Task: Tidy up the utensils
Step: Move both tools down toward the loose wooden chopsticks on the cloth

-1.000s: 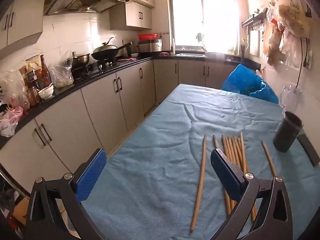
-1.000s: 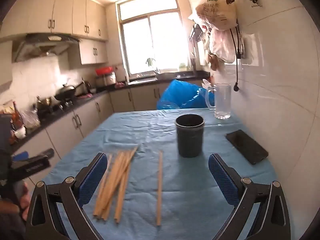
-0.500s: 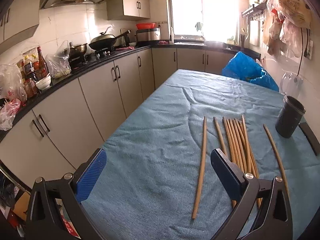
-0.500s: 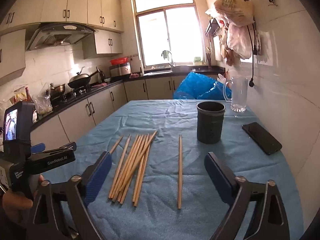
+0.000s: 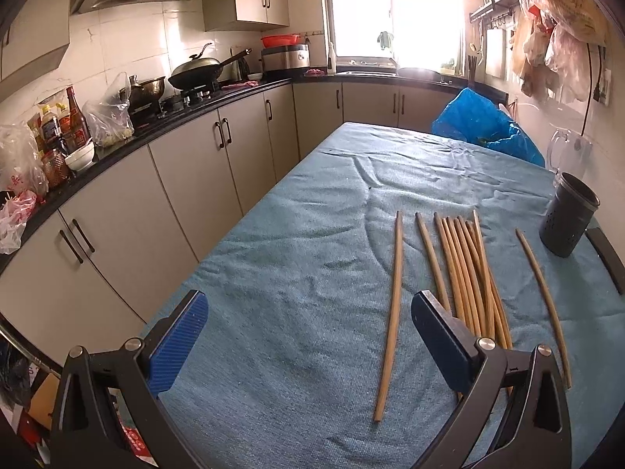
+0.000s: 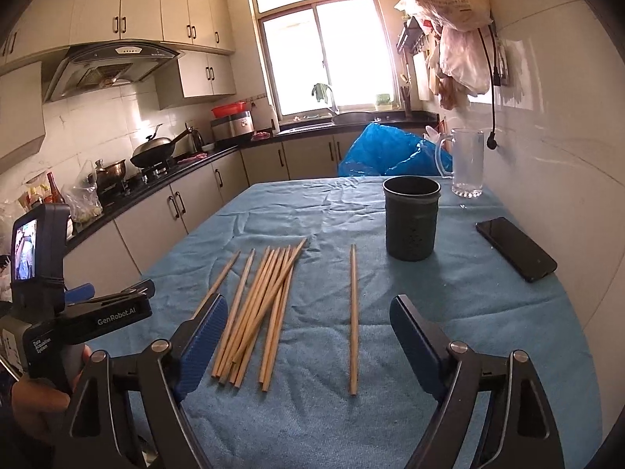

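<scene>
Left gripper and right gripper both spread wide and empty above the near edge of the bench. Task judged not yet begun: all chopsticks flat on the cloth, one lone chopstick apart toward the wall-side edge, dark holder upright beyond it and seemingly unfilled.

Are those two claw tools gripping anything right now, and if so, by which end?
Nothing is held. Both the left gripper and right gripper have their jaws wide open above the cloth; the chopsticks all lie loose on the table.
</scene>
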### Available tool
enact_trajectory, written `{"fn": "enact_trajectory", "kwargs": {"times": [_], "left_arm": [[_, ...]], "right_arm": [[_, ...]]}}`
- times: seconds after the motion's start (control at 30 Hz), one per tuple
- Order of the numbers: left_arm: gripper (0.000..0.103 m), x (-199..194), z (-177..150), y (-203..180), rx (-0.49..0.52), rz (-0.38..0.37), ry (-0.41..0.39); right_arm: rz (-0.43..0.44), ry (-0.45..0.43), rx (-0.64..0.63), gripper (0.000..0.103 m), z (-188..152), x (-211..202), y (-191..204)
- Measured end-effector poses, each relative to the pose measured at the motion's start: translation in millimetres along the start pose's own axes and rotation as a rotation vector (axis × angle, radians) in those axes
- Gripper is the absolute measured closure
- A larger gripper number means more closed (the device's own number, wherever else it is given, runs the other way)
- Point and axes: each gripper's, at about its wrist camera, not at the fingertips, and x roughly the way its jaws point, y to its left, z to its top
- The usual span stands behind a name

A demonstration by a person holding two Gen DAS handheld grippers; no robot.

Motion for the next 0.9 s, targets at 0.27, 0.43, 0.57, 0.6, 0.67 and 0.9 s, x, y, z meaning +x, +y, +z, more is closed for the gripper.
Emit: {"fn": "enact_trajectory", "kwargs": {"times": [0.27, 0.43, 0.57, 0.6, 0.67, 0.9], "left_arm": [[0.000, 3.2, -0.6, -0.3, 0.001, 0.004, 0.007], [0.000, 6.1, -1.5, -3.1, 0.010, 0.004, 0.013], [0.000, 8.4, -2.3, -5.1, 0.016, 0.004, 0.017], [0.000, 9.1, -2.3, -5.3, 0.017, 0.004, 0.019], [0.000, 9.9, -2.7, -6.0, 0.019, 0.003, 0.022], [0.000, 15.0, -0.8, -2.4, 0.022, -0.024, 0.043]], "right_arm": [[0.014, 0.014, -0.003, 0.014, -1.5, 2.7, 2.4], [0.015, 0.033, 0.003, 0.014, -1.0, 5.7, 0.9], [0.016, 0.046, 0.006, 0.014, -1.8, 9.2, -0.5], [0.017, 0.053, 0.004, 0.014, -1.4, 11.0, -0.5], [0.021, 0.065, 0.003, 0.014, -0.6, 13.1, -0.2], [0.051, 0.107, -0.015, 0.016, 2.8, 23.0, 3.9]]}}
